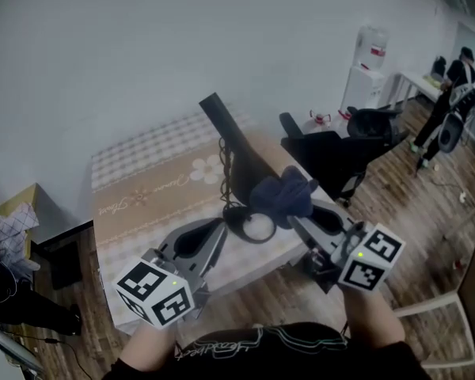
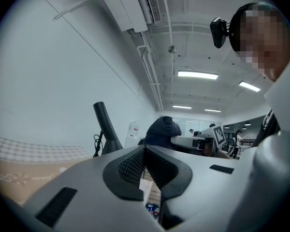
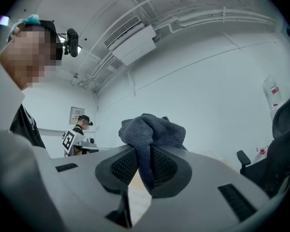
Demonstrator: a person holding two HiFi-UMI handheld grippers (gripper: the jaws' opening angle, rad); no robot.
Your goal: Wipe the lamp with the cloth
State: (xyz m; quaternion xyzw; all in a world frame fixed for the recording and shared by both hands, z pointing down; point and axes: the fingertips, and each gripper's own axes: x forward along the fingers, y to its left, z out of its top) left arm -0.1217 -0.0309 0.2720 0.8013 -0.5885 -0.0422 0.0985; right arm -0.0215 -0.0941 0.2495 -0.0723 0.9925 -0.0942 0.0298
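The left hand sits low, near the person's body, with the forearm pointing away over the front edge of the bench (image 1: 142,188). The left gripper (image 1: 222,226) angles up and to the right toward the lamp, its marker cube closest to the person. From the left gripper view, that gripper (image 2: 145,151) has its pads pressed together at the tips with nothing between them, so it's closed and empty. It stops just short of the lamp's near end, and I can't see any contact.

The lamp (image 1: 237,153) is black and stands in the middle of the bench, on a checked and beige cover with a flower print. It's a long stem that widens downward, with a ring-shaped part at the near end and a cable bunched beside it. The left gripper view shows it (image 2: 104,124) rising against the pale wall.

The cloth (image 1: 283,195), a dark blue bundle, is just right of that, down at the lamp's lower part. I honestly can't tell whether it's pressing on the lamp or only next to it. The right gripper (image 1: 297,220) is clamped on it, and the right gripper view shows the cloth (image 3: 152,129) pinched between the pads and bulging over the top of the gripper (image 3: 144,153). The right arm mirrors the left, angled inward.

Further right there's a black office chair (image 1: 332,153) and a water dispenser (image 1: 370,62).
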